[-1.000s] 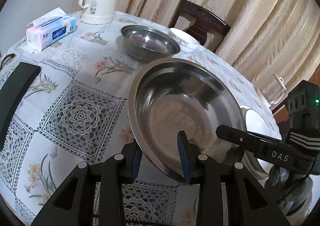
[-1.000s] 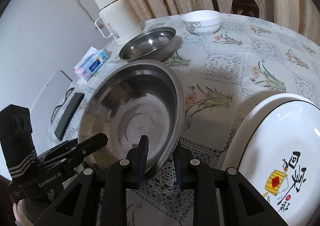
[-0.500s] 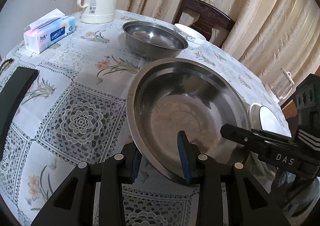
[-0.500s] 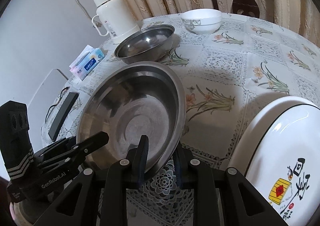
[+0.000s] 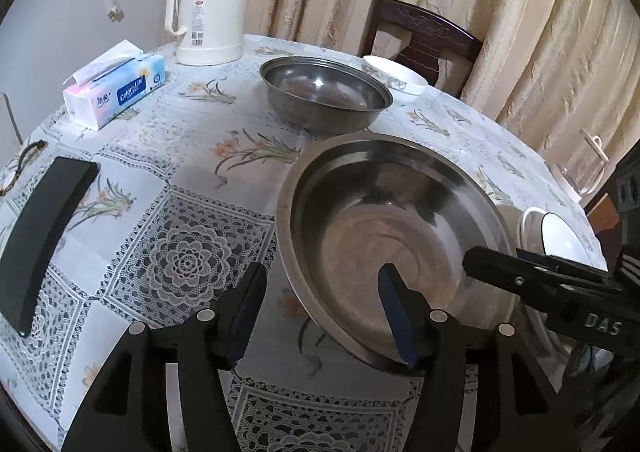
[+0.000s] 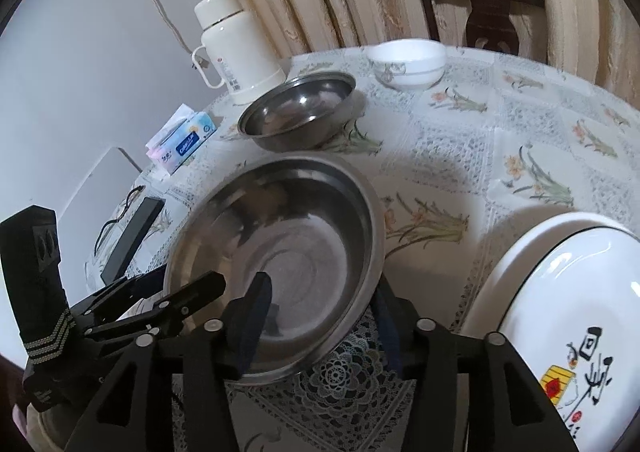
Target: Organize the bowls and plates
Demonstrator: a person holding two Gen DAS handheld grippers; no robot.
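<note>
- My left tongs (image 5: 320, 308) are standing wide apart, one finger inside the large shallow stainless-steel basin (image 5: 384, 228) and one outside its near rim, no longer pinching it as they were a second ago.
- My right tongs (image 6: 320, 316) are also straddling that rim; I cannot tell whether they are gripping it now.
- The basin is tilting above the round counter with the floral lace-pattern cloth (image 5: 180, 212), near edge lifted, so it is not yet put away.
- I am judging the task as early: the smaller, deeper steel bowl (image 5: 324, 92), the white porcelain bowl (image 6: 408, 60) and the white oval platter with painted characters (image 6: 568, 312) are sitting well apart, nothing stacked.
- Compared with earlier, the smaller bowl is appearing closer, so I am carrying the basin towards it.
</note>
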